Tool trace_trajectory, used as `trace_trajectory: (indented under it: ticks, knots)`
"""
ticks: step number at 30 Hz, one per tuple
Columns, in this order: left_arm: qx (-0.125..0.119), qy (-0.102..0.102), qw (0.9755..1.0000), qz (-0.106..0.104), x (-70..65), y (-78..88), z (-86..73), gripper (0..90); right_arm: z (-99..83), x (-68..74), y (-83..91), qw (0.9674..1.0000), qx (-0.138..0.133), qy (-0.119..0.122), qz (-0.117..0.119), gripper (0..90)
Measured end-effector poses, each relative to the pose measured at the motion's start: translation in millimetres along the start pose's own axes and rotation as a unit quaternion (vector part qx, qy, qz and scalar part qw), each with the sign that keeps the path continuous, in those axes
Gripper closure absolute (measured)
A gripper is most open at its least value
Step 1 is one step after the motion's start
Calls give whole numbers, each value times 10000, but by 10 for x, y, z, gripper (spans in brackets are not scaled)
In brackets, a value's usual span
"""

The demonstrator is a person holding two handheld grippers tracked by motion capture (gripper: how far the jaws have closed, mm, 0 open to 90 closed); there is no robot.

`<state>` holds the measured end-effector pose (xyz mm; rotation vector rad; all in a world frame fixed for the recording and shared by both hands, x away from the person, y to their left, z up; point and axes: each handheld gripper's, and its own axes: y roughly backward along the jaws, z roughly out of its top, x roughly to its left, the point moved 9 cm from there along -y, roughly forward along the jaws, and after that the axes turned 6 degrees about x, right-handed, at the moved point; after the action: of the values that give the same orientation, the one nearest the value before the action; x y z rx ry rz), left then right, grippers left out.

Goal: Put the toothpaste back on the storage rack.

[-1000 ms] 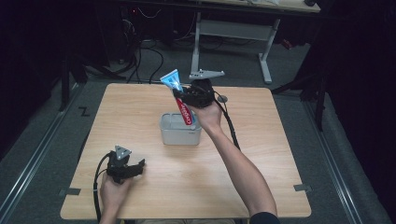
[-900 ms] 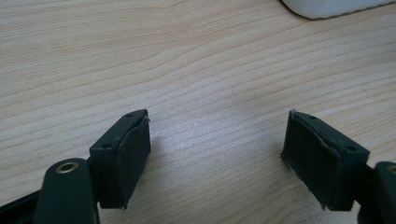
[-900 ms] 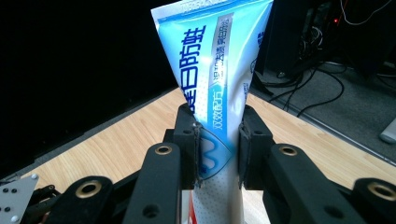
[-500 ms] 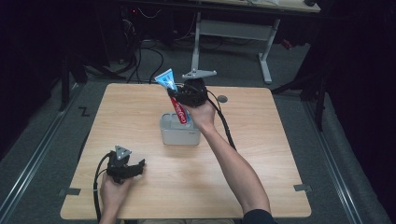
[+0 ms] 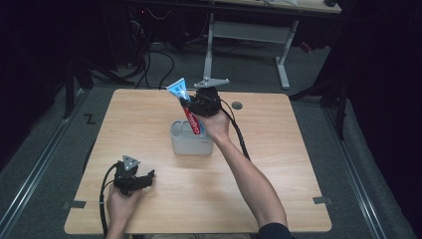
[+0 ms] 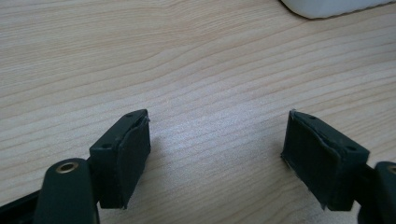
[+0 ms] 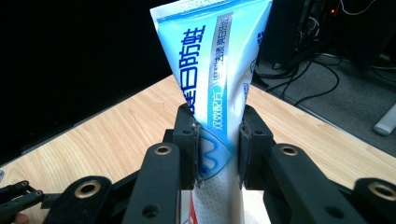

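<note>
While the right gripper (image 5: 191,105) hangs over the white container (image 5: 191,143) near the middle of the table (image 5: 278,164), its jaws are clamped on a toothpaste tube (image 5: 186,107), one pad on each flat face. The tube is tilted, with its crimped blue end up and away from the person and its red lower part reaching down to the container's mouth; whether it touches the container cannot be told.

Handling judgement: the tube is probably light, soft-walled and smooth. It is likely to dent under pressure and could slide between the pads. Take hold across the flat faces near mid-length, as now, not at the thin crimp.

The left gripper (image 5: 133,179) rests low at the near left of the table, well apart from the container, jaws wide apart with nothing between them.

The right gripper view shows the tube (image 7: 215,93) print and the pad contact at close range. The high view gives the tube's place over the container. The left gripper view shows bare wood between the spread pads (image 6: 127,154) and one corner of the container (image 6: 327,7).
</note>
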<state>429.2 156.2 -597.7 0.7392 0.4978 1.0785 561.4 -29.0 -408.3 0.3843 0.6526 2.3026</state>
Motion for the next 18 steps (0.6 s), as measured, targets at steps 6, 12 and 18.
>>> trace_trajectory:
  ticks: [6,12,18]
  knots:
    - [-1,0,10000,1,0,0,0,233,-34,-5,-16,10000,28,-21,48,727]
    - [-2,4,10000,5,0,-1,1,233,-43,-3,-29,10000,53,-40,51,726]
    - [-2,6,10000,5,-1,-1,1,233,-112,10,-68,9999,146,23,65,725]
